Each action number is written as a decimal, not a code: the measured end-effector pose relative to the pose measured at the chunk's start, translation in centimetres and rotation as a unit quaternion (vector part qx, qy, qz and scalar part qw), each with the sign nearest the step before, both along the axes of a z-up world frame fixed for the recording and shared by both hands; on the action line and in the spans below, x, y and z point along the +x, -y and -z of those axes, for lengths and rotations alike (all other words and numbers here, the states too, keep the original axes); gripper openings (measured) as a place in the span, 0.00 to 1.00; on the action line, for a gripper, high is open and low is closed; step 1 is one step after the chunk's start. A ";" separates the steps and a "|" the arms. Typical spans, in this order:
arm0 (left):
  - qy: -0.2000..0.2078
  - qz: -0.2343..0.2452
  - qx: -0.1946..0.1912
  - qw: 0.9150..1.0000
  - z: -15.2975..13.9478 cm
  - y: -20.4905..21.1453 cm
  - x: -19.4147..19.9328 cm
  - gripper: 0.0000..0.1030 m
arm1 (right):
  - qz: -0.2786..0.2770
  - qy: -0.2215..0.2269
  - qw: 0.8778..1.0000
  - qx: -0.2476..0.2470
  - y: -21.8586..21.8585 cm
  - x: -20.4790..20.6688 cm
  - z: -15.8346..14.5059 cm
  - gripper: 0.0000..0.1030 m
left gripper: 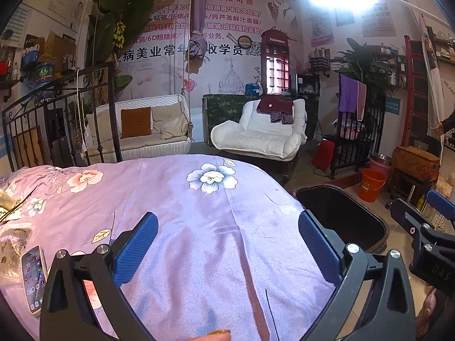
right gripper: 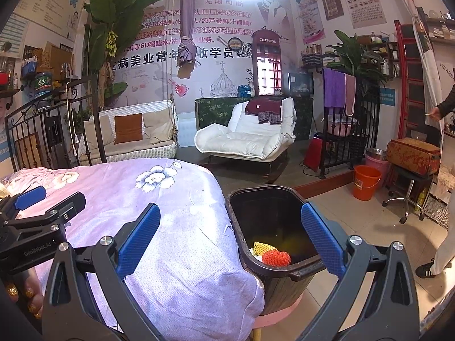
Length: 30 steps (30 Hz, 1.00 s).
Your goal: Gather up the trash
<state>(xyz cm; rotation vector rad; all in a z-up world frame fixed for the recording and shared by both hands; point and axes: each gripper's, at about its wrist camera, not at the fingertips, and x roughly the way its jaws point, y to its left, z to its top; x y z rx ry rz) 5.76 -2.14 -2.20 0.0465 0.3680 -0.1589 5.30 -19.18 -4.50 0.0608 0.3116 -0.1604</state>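
Observation:
A black trash bin [right gripper: 284, 272] stands on the floor against the bed's right corner. Inside it lie a yellow foam net [right gripper: 263, 246] and an orange foam net [right gripper: 276, 258]. My right gripper [right gripper: 231, 236] hangs open at the bed's corner, half over the bin's near rim, holding nothing. My left gripper [left gripper: 227, 245] is open above the lilac flowered bedspread [left gripper: 199, 199], with nothing between its fingers. The bin [left gripper: 341, 216] shows at its right in the left wrist view. Crinkled plastic wrappers [left gripper: 11, 244] lie at the bed's far left edge.
A phone [left gripper: 33, 278] lies on the bedspread at the left, next to the wrappers. A black metal bed frame [left gripper: 57, 113] stands at the far end. Beyond are a white armchair [right gripper: 247, 133], an orange bucket [right gripper: 366, 182] and a stool [right gripper: 409, 167]. A person stands at the far right.

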 end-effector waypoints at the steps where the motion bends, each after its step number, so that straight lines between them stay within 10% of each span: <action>1: -0.001 0.000 0.000 1.000 0.0 0.0 0.0 0.95 | -0.001 -0.001 1.000 0.000 0.0 0.0 0.0 0.95; 30: -0.003 0.004 -0.002 1.000 -0.1 0.0 0.1 0.95 | -0.001 -0.006 1.000 0.008 -0.3 0.0 0.3 0.95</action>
